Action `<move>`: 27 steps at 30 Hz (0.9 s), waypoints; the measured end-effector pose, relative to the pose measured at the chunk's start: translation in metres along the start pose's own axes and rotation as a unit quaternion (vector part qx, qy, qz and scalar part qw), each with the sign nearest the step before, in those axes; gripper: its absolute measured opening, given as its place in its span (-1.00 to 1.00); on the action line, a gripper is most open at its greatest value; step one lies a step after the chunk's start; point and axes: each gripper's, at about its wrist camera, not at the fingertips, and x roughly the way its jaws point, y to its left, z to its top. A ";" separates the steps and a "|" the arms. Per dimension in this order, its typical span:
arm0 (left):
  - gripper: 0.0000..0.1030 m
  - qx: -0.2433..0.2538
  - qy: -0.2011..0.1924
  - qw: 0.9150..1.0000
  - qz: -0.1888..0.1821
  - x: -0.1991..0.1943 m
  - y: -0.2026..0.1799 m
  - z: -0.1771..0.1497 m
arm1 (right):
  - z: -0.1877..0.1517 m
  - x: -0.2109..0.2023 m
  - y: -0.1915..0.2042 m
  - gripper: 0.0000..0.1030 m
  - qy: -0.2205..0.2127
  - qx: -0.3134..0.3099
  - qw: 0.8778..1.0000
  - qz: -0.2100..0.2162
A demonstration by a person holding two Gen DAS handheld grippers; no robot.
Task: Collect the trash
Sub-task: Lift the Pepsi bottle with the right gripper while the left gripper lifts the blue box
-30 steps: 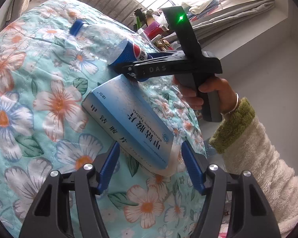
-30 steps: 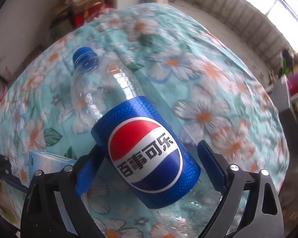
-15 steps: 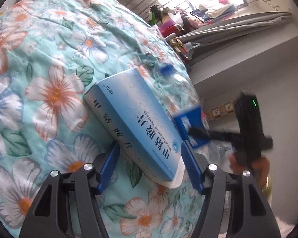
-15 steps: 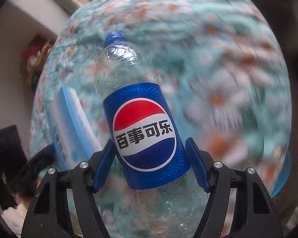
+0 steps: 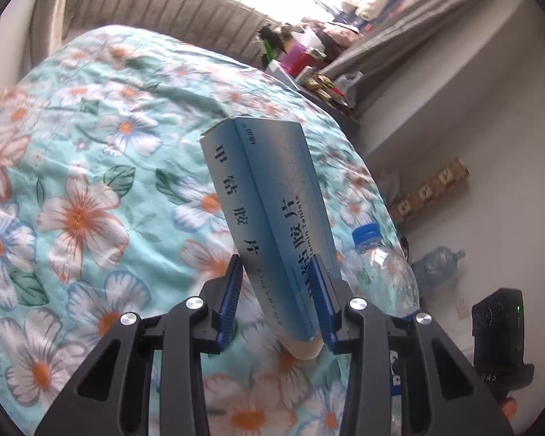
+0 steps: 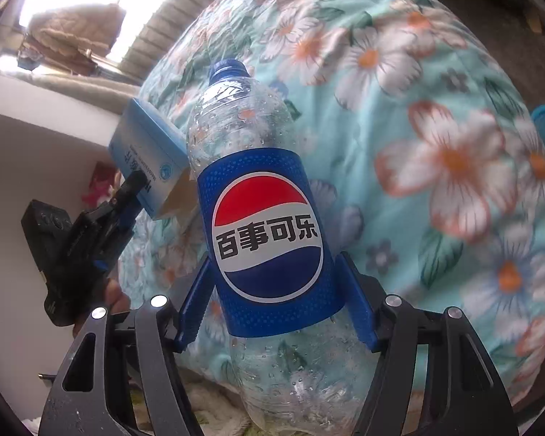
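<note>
The left hand-held gripper (image 5: 276, 296) is clamping a blue medicine box (image 5: 269, 210) between its two blue pads; the box is sticking up and forward from the jaws, tilted slightly, its lower end flap hanging open below the pads. The box is sitting lifted off the floral quilt (image 5: 91, 167) of the bed, which is filling the view behind and to the left of this gripper. The right hand-held gripper (image 6: 276, 299) is gripping a clear plastic cola bottle (image 6: 258, 196) around the lower edge of its blue label; both pads are pressing against the bottle's sides. The bottle is pointing forward and up from the jaws, blue cap (image 6: 229, 69) at the far end, droplets clinging inside. The quilt is lying behind the bottle. In the right wrist view, the left gripper with the box is showing just left of the bottle. A second clear bottle (image 5: 437, 261) is lying on the floor, right of the left gripper.
</note>
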 end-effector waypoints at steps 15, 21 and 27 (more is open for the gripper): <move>-0.31 0.200 0.098 0.975 0.001 -0.033 -0.072 -0.055 | -0.044 -0.014 -0.023 0.20 -0.042 0.040 0.998 0.037; -0.23 0.220 0.090 0.971 0.027 -0.026 -0.082 -0.065 | -0.047 -0.016 -0.022 0.22 -0.042 0.037 0.998 0.033; -0.21 0.224 0.088 0.970 0.042 -0.020 -0.084 -0.063 | -0.039 -0.012 -0.010 0.22 -0.050 0.019 0.998 0.015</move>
